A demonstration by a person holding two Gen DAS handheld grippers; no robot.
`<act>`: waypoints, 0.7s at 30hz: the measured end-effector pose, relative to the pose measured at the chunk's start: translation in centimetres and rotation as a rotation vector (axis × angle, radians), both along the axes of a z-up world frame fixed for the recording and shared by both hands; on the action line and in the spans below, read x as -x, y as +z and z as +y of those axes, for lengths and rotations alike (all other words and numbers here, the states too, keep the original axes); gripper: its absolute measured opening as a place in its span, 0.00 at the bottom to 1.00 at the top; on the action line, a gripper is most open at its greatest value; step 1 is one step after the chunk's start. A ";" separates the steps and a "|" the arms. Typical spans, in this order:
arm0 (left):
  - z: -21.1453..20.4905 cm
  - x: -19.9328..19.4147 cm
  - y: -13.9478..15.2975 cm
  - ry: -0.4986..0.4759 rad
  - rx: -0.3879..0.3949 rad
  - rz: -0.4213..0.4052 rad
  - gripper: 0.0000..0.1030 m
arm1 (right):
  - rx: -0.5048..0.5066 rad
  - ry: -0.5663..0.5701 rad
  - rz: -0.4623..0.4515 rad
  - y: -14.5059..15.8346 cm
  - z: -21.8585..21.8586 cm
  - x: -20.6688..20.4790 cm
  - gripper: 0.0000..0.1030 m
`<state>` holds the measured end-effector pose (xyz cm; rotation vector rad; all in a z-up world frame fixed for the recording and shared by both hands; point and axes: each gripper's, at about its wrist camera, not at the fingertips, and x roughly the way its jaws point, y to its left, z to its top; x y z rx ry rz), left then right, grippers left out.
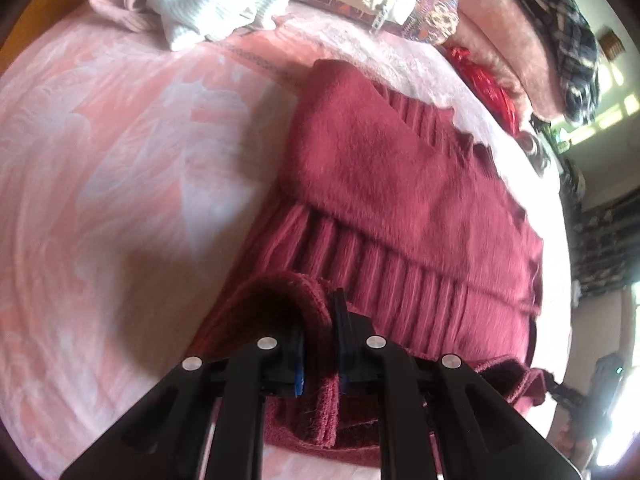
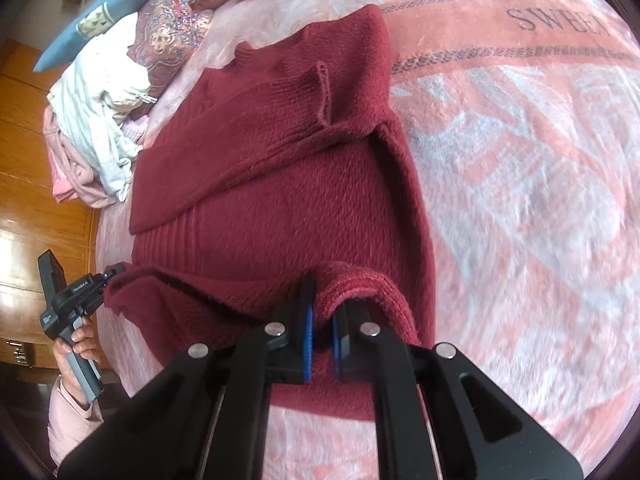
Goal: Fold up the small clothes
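Two claws, both clenched on the hem of the maroon sweater [image 2: 280,200]: right claw [image 2: 323,320] pinches the ribbed hem edge at 6 o'clock in its view, left claw [image 1: 320,332] pinches the same hem at 6 in its own, and shows at 9 in the right view [image 2: 106,274], hem taut between them

Sweater lies flat on the pink bedspread [image 2: 520,200], one sleeve [image 2: 260,132] already folded across the chest, cuff near 12

Judged step: bottom-to-top fold, hem lifted. Next move calls for carrying both claws level toward the collar at 12, keeping the hem straight, then letting go together

Room: bare bedspread from 1 to 5 in the right view. Clothes pile [image 2: 100,120] and cushions [image 2: 172,24] crowd 9 to 11, near the collar; bed edge at 8 beside the person's hand [image 2: 76,348]
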<state>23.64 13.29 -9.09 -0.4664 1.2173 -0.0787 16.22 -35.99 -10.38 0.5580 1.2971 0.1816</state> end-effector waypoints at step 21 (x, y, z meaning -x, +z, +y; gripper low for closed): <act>3.6 -2.8 3.2 -0.053 -0.148 -0.138 0.51 | 0.052 0.093 -0.128 2.4 -3.6 -4.2 0.63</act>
